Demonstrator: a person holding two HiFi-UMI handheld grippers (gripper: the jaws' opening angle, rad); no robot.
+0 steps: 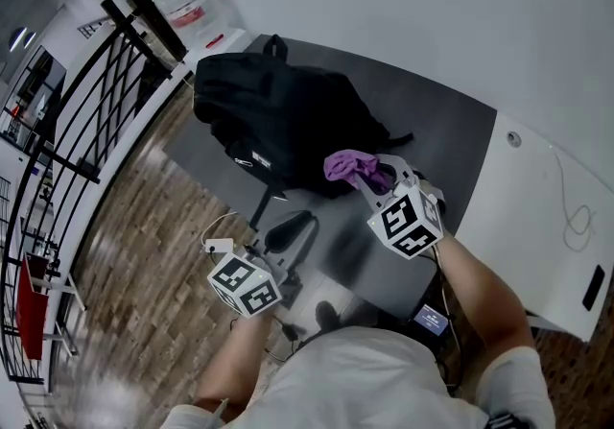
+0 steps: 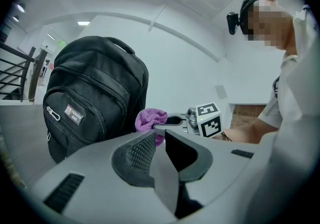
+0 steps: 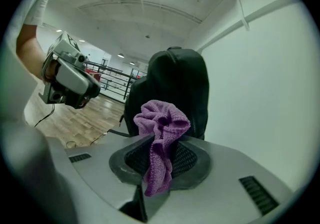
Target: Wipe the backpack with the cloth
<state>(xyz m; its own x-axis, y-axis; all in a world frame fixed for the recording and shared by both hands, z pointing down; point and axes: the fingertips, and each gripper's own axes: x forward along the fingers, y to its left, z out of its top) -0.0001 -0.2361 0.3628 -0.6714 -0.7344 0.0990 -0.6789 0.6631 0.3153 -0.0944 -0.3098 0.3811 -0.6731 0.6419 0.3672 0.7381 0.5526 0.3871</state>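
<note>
On the dark counter [image 1: 436,134] stands the black backpack [image 1: 273,110], upright toward the far left, with its carry handle on top and a small label patch and zip pull on the front pocket. The fabric looks soft and slightly slumped, with deep seams around the pockets.

The right gripper [image 1: 374,179] comes in from the near right, its fingers pinching a bunched purple cloth [image 1: 348,166] right at the pack's near-right flank. I can't tell whether it's touching yet.

The left gripper [image 2: 159,135] hangs back on the near left, fingers pressed together and holding nothing.

To do this well, I'd say press the cloth flat on the panel and stroke along the seams. The pack may tip or slide, so the free gripper could brace its other side. Keep a firm pinch, because zips could snag that cloth.
</note>
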